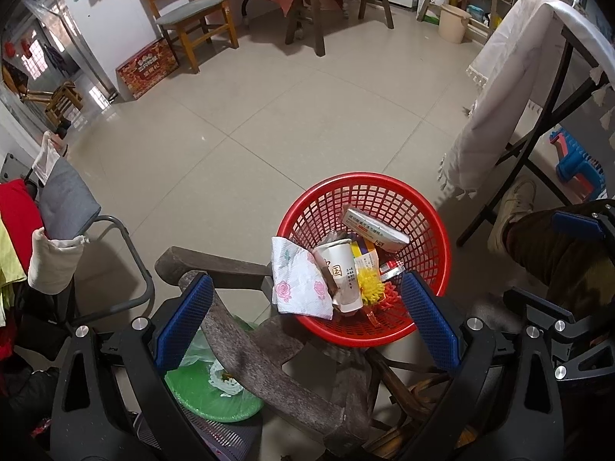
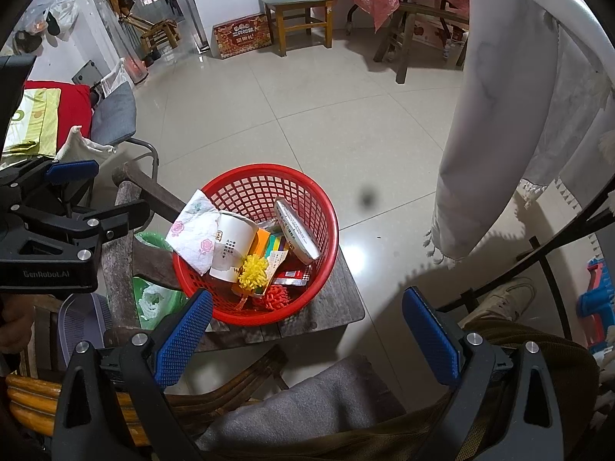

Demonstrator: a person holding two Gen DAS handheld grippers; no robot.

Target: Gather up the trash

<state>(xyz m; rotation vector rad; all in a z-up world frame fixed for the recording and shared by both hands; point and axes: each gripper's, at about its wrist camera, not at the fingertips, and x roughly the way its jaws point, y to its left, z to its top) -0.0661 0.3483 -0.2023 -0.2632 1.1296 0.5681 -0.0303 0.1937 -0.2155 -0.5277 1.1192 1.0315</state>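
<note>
A red mesh basket (image 1: 419, 199) (image 2: 246, 188) sits on a dark wooden stool (image 2: 330, 299). It holds trash: a floral napkin (image 1: 300, 280) (image 2: 192, 230) draped over its rim, a paper cup (image 1: 340, 272) (image 2: 234, 246), a white box (image 1: 374, 228) (image 2: 298, 234), a yellow pompom (image 1: 371, 288) (image 2: 253, 271) and coloured wrappers. My left gripper (image 1: 307, 322) is open and empty, above and just short of the basket. My right gripper (image 2: 307, 330) is open and empty, held nearer than the basket, above a grey cushion (image 2: 307, 403).
A green plastic bag (image 1: 215, 384) (image 2: 153, 299) lies on the stool beside the basket. A white cloth (image 1: 499, 96) (image 2: 519, 115) hangs over a folding table at right. A chair with clothes (image 1: 46, 211) stands left. Tiled floor (image 1: 288, 115) lies beyond.
</note>
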